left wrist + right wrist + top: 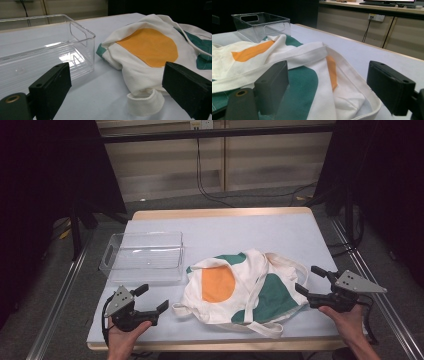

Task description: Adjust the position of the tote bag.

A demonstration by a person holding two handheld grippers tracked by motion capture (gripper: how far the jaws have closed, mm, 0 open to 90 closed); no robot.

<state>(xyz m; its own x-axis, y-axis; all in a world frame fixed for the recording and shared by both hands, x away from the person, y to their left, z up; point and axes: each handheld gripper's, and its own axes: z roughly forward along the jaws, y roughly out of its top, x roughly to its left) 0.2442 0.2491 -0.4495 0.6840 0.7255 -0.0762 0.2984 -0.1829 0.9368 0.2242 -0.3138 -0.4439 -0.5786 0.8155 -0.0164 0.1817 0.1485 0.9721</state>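
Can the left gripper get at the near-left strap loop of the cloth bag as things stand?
Probably yes. The left gripper is open and aimed at the strap loop, with bare table between them; the clear bin sits off to the side.

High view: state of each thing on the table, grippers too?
cloth bag: crumpled in a heap, unfolded, straps loose, lying on the table, not held.
clear bin: upright, empty, beside the bag, apart from it.
left gripper: open, nothing between the jaws, short of the bag's strap.
right gripper: open, jaws at the bag's edge, not gripping it.
table: covered with a pale sheet.
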